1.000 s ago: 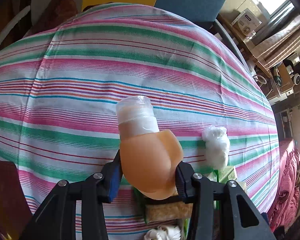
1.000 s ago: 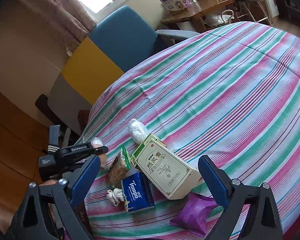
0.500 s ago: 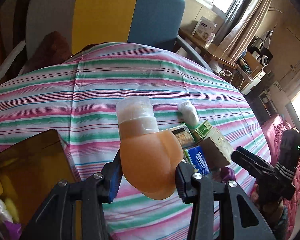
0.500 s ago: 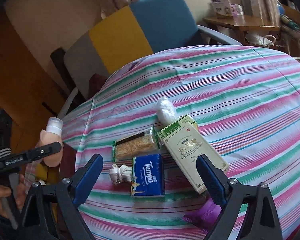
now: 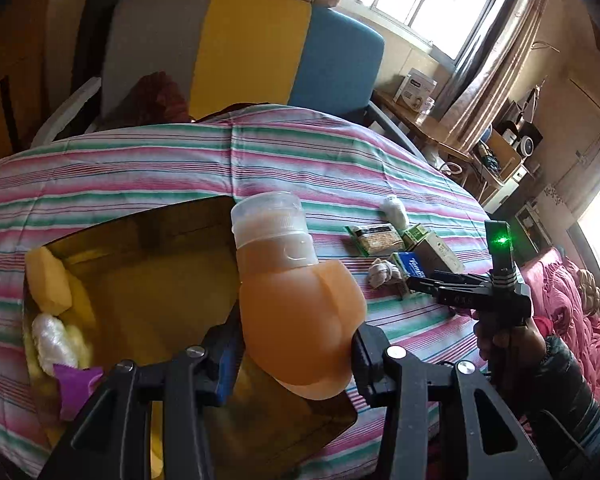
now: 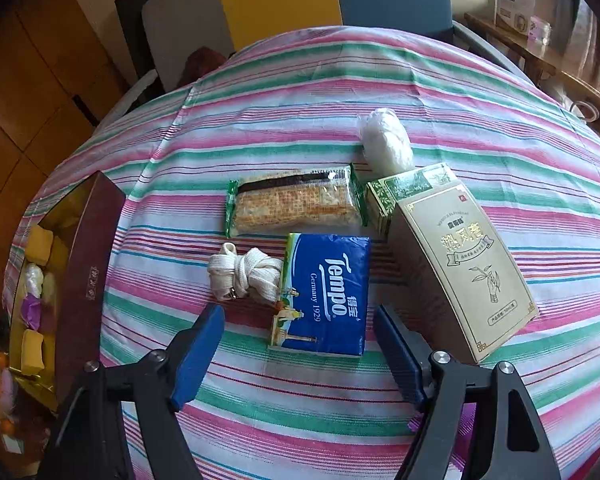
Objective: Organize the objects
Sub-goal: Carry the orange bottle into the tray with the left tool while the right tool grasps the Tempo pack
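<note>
Over striped tablecloth, left claw pinches an orange bottle; right claw, empty, is closing.

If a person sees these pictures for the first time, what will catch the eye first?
The soft orange bottle, gripped by the left gripper above the open box, fills the left wrist view. In the right wrist view, the blue Tempo tissue pack lies on the striped tablecloth, just ahead of the right gripper, whose closing jaws are empty.
</note>
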`<state>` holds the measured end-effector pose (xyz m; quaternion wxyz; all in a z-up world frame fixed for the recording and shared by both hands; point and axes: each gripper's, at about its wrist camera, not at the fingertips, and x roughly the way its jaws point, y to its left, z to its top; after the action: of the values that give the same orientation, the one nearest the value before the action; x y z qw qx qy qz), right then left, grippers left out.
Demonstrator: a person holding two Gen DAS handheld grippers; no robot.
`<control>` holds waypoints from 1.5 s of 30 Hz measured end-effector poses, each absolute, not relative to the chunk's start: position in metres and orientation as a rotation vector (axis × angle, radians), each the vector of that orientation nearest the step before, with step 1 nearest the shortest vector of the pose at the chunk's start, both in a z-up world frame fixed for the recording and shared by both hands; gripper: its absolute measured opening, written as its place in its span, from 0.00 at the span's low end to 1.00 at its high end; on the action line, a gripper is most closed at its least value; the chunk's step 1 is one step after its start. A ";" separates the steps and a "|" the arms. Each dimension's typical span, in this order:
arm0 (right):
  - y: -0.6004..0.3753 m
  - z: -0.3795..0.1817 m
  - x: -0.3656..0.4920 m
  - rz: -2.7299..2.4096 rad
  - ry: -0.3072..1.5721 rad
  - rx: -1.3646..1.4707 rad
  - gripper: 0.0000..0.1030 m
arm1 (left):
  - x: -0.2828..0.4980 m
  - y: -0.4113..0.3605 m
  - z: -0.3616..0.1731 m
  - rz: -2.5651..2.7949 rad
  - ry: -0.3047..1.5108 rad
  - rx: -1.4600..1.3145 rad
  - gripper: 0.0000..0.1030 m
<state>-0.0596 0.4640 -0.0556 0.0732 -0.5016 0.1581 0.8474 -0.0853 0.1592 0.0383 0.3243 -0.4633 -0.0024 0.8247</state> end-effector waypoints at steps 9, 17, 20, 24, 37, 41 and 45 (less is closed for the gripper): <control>0.457 -0.073 -0.071 2.478 0.310 -1.584 0.54 | -0.093 0.082 0.021 2.311 -0.014 -1.294 0.45; 0.455 -0.072 -0.070 2.483 0.279 -1.584 0.53 | -0.128 0.066 -0.002 2.394 0.146 -1.389 0.45; 0.456 -0.072 -0.070 2.484 0.286 -1.582 0.53 | -0.139 0.079 -0.013 2.381 0.252 -1.413 0.45; 0.456 -0.072 -0.069 2.484 0.290 -1.583 0.53 | -0.151 0.097 -0.032 2.347 0.392 -1.448 0.45; 0.457 -0.072 -0.070 2.484 0.295 -1.585 0.53 | -0.184 0.117 -0.074 2.308 0.515 -1.557 0.45; 0.457 -0.072 -0.070 2.484 0.295 -1.585 0.53 | -0.191 0.115 -0.079 2.312 0.491 -1.570 0.46; 0.458 -0.071 -0.070 2.483 0.294 -1.585 0.53 | -0.192 0.117 -0.080 2.310 0.485 -1.571 0.49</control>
<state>-0.0705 0.4577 -0.0713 0.0903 -0.5333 0.0988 0.8353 -0.1919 0.1168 -0.0795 0.1527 -0.5475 0.1691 0.8052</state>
